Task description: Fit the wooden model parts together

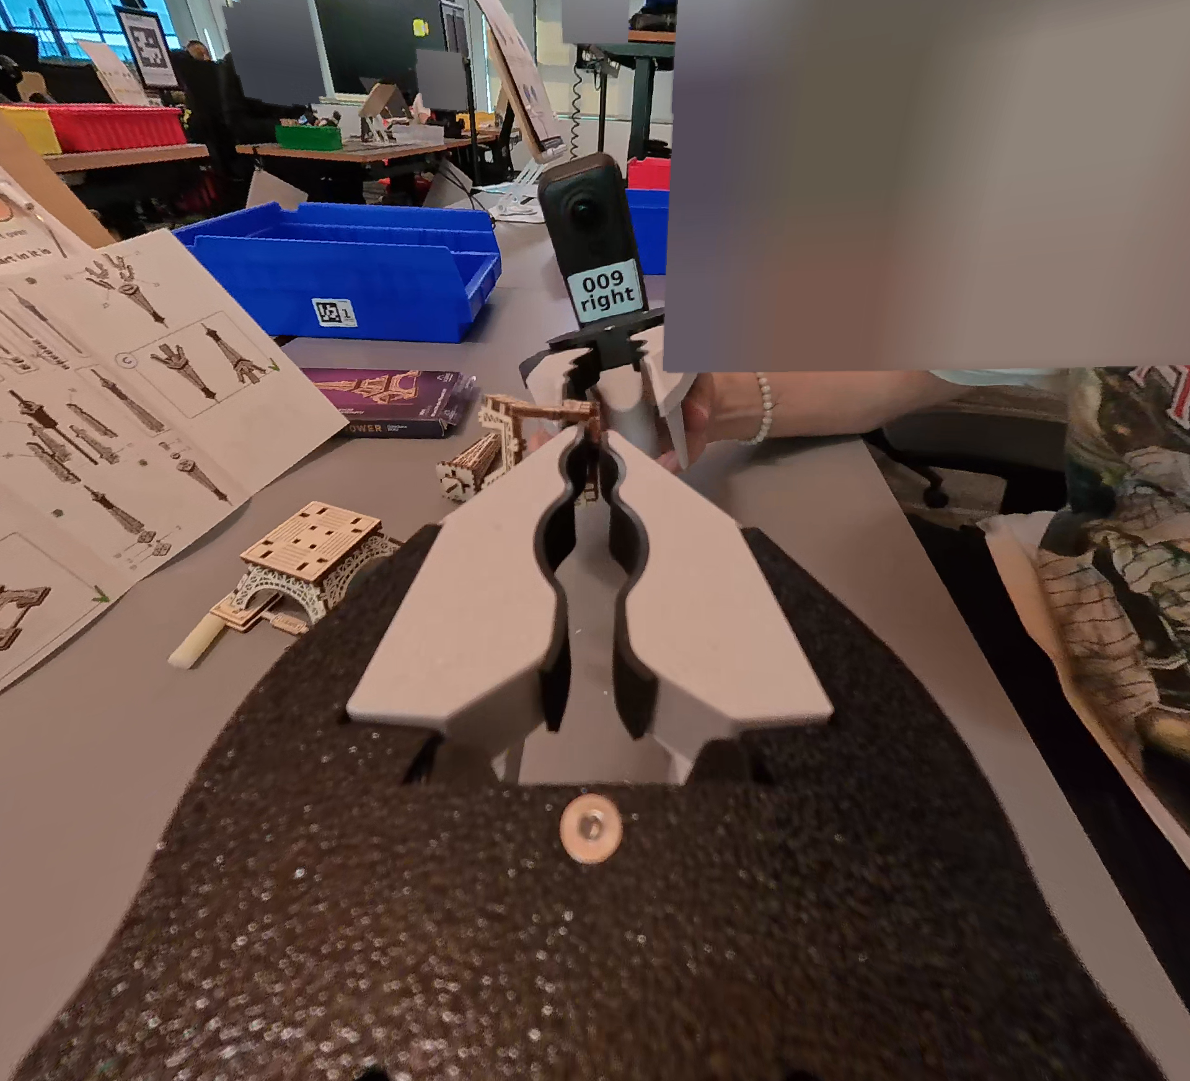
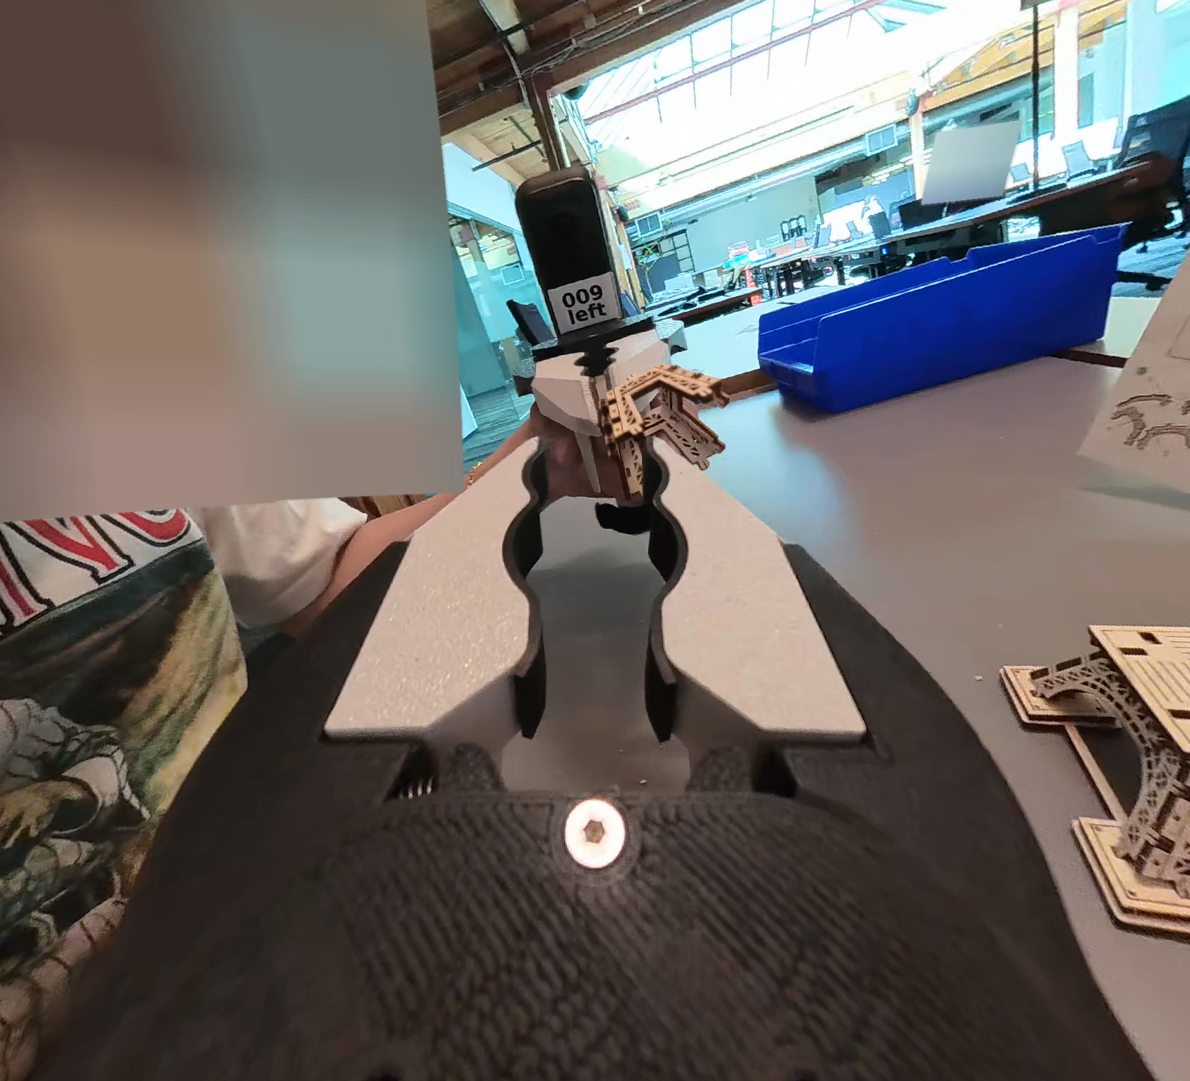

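A wooden lattice frame part (image 1: 534, 409) with angled legs is held above the grey table (image 1: 740, 535). My left gripper (image 1: 590, 438) is shut on its edge; the right wrist view shows it pinching the part (image 2: 670, 412) from the far side (image 2: 589, 412). My right gripper (image 2: 592, 464) faces the left one, jaws apart. The part's lower end hangs between its fingertips with a gap on the left side. The wooden tower base (image 1: 309, 560) with its flat platform stands on the table, also at the right in the right wrist view (image 2: 1127, 728). A tapered tower section (image 1: 470, 464) lies behind it.
An instruction sheet (image 1: 129, 406) lies at the left. A purple box (image 1: 393, 399) and a blue bin (image 1: 348, 271) sit behind the parts; the bin also shows in the right wrist view (image 2: 934, 316). A small white stick (image 1: 193, 647) lies by the base. The table edge runs along the right. The grippers are tip to tip, or close to it. The small white stick (image 1: 193, 647) is about equally far from each gripper, around 20 cm.
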A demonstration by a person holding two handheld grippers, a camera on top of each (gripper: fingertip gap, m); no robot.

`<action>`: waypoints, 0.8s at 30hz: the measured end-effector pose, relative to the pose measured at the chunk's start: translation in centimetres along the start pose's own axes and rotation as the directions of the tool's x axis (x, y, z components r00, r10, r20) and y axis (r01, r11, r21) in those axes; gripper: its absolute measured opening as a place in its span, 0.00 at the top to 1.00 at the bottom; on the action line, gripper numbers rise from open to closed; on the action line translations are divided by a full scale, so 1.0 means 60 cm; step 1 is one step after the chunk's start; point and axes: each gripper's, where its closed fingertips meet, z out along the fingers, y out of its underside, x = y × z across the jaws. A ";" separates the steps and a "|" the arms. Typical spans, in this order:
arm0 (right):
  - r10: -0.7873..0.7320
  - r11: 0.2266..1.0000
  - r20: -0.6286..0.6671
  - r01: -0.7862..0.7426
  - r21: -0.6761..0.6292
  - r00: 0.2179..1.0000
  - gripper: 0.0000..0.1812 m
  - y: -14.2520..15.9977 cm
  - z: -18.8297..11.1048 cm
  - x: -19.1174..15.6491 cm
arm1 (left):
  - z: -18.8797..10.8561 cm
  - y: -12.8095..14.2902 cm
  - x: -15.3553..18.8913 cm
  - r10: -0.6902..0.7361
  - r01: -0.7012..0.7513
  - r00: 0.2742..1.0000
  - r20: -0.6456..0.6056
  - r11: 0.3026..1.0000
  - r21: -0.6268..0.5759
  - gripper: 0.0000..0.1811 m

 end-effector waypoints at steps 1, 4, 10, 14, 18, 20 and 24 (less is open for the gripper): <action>-0.001 1.000 0.007 0.001 0.010 1.000 0.87 -0.002 0.000 -0.002 | 0.000 -0.002 0.002 -0.005 0.005 1.000 -0.010 1.000 0.010 1.00; -0.016 0.999 0.020 0.015 0.046 1.000 0.94 -0.011 -0.005 -0.003 | -0.002 -0.009 0.007 -0.022 0.023 0.999 -0.032 0.999 0.038 1.00; -0.149 0.987 -0.058 0.152 0.056 0.987 0.99 -0.019 -0.012 0.009 | -0.001 -0.007 0.012 -0.056 0.059 0.996 -0.067 0.998 0.038 1.00; -0.528 0.846 -0.215 0.531 -0.047 0.821 0.95 -0.023 -0.020 0.020 | -0.002 -0.017 0.020 -0.096 0.106 0.989 -0.115 0.991 0.082 1.00; -0.763 0.641 -0.270 0.741 -0.202 0.587 0.89 -0.023 -0.013 0.019 | -0.002 -0.019 0.021 -0.120 0.133 0.984 -0.134 0.987 0.093 1.00; -0.831 0.550 -0.262 0.793 -0.261 0.490 0.90 -0.017 -0.010 0.018 | -0.001 -0.017 0.022 -0.126 0.138 0.982 -0.139 0.987 0.087 1.00; -0.877 0.467 -0.276 0.835 -0.290 0.394 0.90 -0.019 -0.008 0.014 | 0.001 -0.015 0.024 -0.133 0.145 0.980 -0.145 0.986 0.078 1.00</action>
